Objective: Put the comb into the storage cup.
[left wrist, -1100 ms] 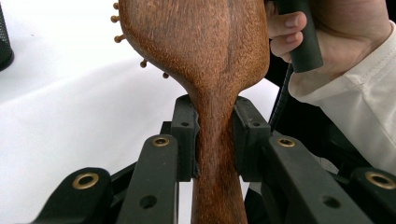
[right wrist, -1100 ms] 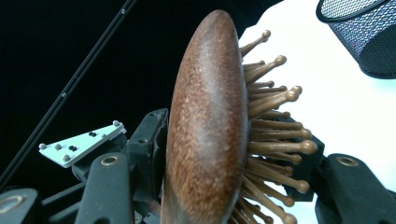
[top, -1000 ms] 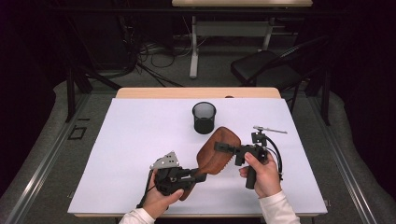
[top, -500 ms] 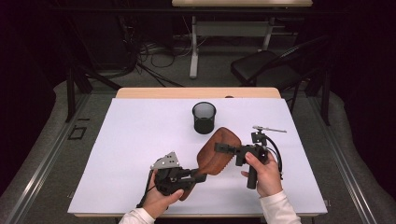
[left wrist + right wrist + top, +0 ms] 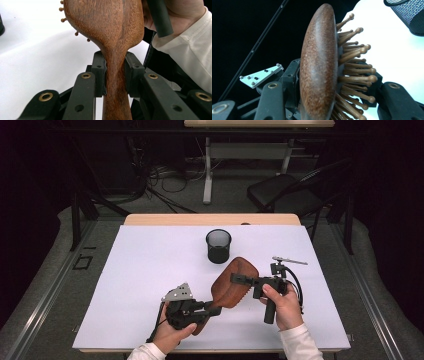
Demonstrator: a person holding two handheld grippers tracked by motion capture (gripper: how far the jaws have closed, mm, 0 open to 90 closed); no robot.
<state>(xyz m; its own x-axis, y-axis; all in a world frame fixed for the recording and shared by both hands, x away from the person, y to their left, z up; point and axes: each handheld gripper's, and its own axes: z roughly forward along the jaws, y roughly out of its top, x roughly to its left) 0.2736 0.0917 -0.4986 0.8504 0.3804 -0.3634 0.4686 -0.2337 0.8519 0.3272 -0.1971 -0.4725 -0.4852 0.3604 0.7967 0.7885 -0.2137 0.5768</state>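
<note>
Your left gripper [image 5: 212, 310] is clamped on the handle of the wooden hairbrush [image 5: 232, 282], pads pressing both sides of the neck (clear in the left gripper view [image 5: 116, 75]). That grip carries the brush, head tilted up off the white surface [image 5: 140, 270], near its front edge and a bit right of centre. Your right gripper [image 5: 236, 279] comes in from the right across the paddle head: one jaw on the smooth back, the other in among the bristles [image 5: 354, 72]. Its jaws have just been closing on the head, and I can't tell if the bristle-side pad presses yet. Looks like a handover, so each end has its own grip. The mesh cup [image 5: 218, 246] stands just behind the brush, toward the far edge, likely the target. Against the earlier frame: both hands and brush in the same spot.
</note>
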